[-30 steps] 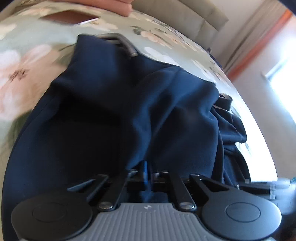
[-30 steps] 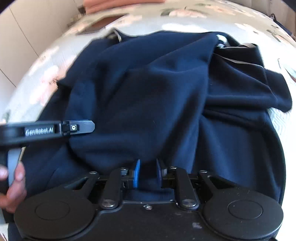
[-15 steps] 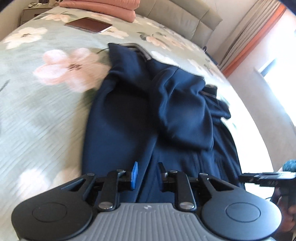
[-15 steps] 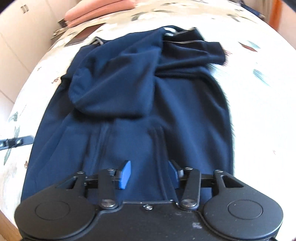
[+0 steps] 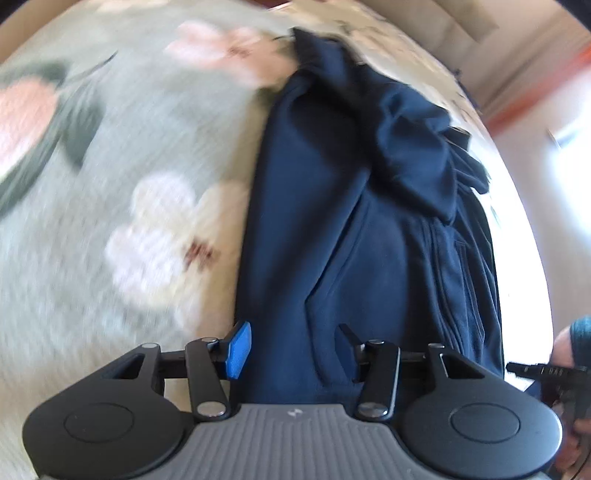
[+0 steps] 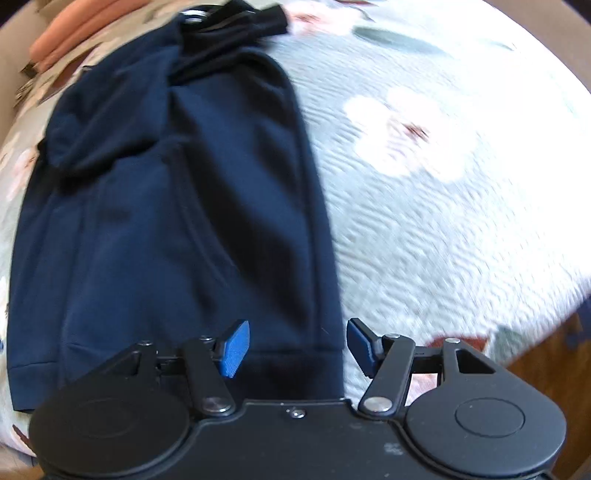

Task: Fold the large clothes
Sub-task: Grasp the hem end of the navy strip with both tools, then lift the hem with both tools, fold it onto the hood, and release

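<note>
A large navy garment (image 5: 351,221) lies lengthwise on a floral bedspread (image 5: 129,184), its far part folded back in a loose heap. My left gripper (image 5: 293,350) is open and empty, its jaws spread over the garment's near left edge. In the right wrist view the same garment (image 6: 166,203) fills the left half. My right gripper (image 6: 297,349) is open and empty, its jaws spread wide over the garment's near right hem corner. The tip of the right gripper and the hand holding it (image 5: 554,373) show at the right edge of the left wrist view.
The pale floral bedspread (image 6: 424,184) extends to the right of the garment. Pink pillows (image 6: 62,40) lie at the far end of the bed. A padded headboard (image 5: 461,22) and an orange-edged curtain (image 5: 535,85) stand beyond. The bed's near right edge drops to a wooden floor (image 6: 546,350).
Both grippers let go of the navy cloth, opened wide and drew back to the garment's near end. The left one swung toward its left edge, the right one toward its right hem corner.
</note>
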The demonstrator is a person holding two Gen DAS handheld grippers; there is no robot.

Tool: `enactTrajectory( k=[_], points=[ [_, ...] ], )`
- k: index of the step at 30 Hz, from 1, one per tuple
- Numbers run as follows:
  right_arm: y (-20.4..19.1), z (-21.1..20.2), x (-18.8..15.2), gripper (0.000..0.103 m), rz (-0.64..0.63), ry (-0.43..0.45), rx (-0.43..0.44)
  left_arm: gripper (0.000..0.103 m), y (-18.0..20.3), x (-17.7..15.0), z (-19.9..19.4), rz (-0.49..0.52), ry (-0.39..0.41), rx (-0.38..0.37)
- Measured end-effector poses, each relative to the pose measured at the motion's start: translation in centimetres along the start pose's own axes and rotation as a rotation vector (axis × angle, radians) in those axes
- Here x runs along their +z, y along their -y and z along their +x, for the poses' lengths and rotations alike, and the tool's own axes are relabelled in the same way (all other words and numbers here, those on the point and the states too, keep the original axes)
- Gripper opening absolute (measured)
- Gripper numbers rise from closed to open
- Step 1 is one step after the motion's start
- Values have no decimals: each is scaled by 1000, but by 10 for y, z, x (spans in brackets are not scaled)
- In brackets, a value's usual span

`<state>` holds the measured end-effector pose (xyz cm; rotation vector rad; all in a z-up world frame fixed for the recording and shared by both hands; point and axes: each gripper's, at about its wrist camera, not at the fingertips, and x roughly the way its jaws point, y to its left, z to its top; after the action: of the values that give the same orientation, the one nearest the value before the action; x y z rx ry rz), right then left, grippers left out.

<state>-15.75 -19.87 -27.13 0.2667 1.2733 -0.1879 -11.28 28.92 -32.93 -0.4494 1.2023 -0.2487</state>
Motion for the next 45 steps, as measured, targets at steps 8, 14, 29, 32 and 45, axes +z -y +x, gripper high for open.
enactTrajectory(
  k=[8, 14, 29, 32, 45],
  points=[
    [32, 28, -20, 73, 118, -100, 61, 53, -33, -15, -1, -132, -7, 39],
    [40, 38, -29, 76, 158, -120, 129, 55, -49, -28, 8, -186, -62, -43],
    [32, 32, -33, 15, 156, -80, 253, 11, -44, -41, 29, -202, -154, -172],
    [38, 18, -21, 14, 187, -45, 301, 10, -37, -33, 15, -189, -88, -215],
    [6, -42, 182, 13, 3, 370, 444, 7, 40, 159, -14, -78, 380, -450]
  ],
)
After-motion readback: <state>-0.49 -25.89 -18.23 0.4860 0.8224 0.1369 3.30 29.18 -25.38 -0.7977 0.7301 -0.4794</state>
